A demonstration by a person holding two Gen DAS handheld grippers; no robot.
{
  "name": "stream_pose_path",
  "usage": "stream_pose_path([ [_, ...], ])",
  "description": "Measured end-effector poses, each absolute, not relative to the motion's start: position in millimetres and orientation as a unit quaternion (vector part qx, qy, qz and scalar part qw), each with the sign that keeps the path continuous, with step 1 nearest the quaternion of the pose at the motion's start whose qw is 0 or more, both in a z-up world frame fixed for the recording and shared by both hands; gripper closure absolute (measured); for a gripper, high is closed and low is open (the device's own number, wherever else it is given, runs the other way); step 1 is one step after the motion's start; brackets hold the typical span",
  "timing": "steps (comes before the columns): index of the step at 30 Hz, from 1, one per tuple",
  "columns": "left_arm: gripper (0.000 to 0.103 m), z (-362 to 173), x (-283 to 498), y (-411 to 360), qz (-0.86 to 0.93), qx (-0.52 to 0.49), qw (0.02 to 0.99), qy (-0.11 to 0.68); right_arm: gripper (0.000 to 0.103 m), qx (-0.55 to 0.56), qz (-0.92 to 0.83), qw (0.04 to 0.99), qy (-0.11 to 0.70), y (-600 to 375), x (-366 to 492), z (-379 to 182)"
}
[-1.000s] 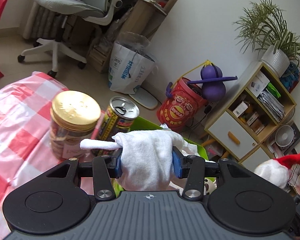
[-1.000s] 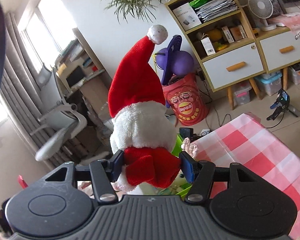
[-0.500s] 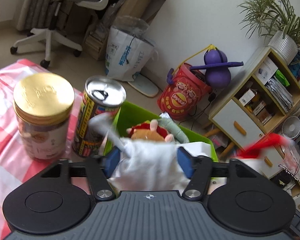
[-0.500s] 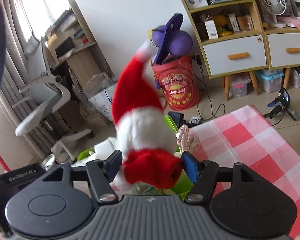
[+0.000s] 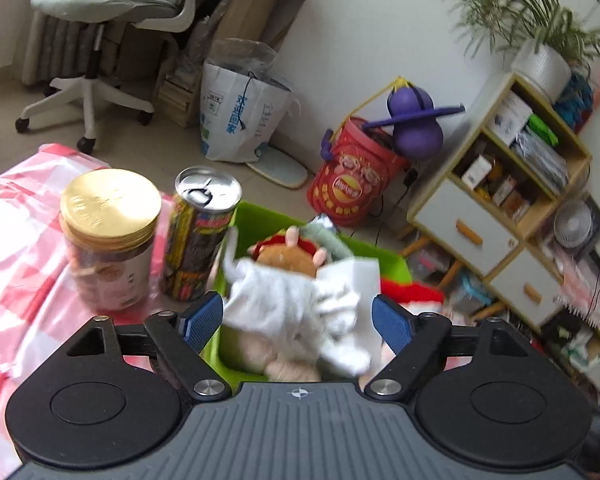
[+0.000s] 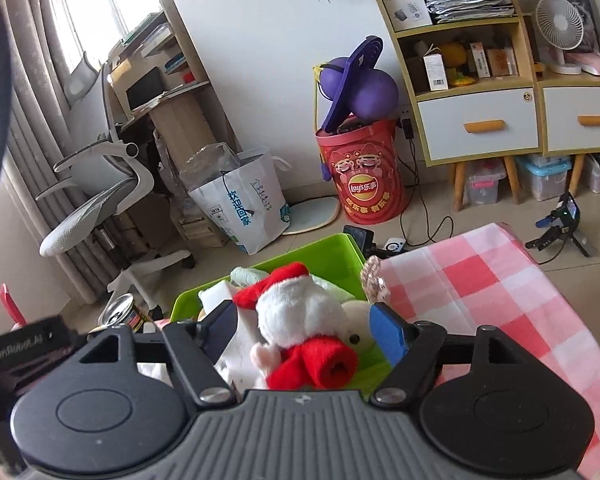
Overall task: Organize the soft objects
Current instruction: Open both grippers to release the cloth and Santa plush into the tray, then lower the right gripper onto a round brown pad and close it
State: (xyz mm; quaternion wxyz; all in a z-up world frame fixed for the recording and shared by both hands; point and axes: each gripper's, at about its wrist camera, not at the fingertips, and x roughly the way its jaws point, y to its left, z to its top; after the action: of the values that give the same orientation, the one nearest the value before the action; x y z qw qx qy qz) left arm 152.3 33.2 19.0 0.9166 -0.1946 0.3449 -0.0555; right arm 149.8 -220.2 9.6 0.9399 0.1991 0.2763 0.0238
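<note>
Up close in the left wrist view, the left gripper (image 5: 298,316) has its ribbed blue pads spread wide, with a gap on each side of the white cloth (image 5: 296,312). That crumpled terry cloth is blurred, so whether it rests on the pile or hangs above it cannot be told; it sits over the glossy green bin (image 5: 252,220), above a tan plush toy (image 5: 288,258). Just left of the bin, on the pink-checked tablecloth (image 5: 16,240), stand a gold-lidded clear jar (image 5: 110,236) and a cylindrical metal can (image 5: 200,232).

From the right wrist view, the right gripper (image 6: 304,332) is likewise spread, its pads clear of the fluffy Santa plush (image 6: 300,320). The plush lies in the green bin with its red felt hat flopped over, among other soft pieces.
</note>
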Motion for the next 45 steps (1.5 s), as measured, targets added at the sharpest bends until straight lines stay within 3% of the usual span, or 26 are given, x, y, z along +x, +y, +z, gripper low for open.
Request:
stream_pose_path([
  [14, 0.023, 5.1, 105.0, 60.1, -0.037, -0.155, 0.914, 0.372, 0.056, 0.139, 0.058, 0.94, 0.307, -200.8, 71.8, 11.5],
  [30, 0.024, -39.9, 100.6, 71.9, -0.029, -0.144, 0.895, 0.421, 0.057, -0.002, 0.222, 0.885, 0.409, -127.7, 33.6, -70.5],
  [37, 0.024, -49.3, 102.5, 58.5, -0.047, -0.117, 0.896, 0.426, 0.058, -0.048, 0.229, 0.884, 0.406, -111.4, 34.7, -87.2],
  [45, 0.024, -58.1, 110.4, 46.5, -0.048, -0.126, 0.894, 0.427, 0.08, -0.074, 0.229, 0.883, 0.403, -103.0, 34.9, -99.6],
])
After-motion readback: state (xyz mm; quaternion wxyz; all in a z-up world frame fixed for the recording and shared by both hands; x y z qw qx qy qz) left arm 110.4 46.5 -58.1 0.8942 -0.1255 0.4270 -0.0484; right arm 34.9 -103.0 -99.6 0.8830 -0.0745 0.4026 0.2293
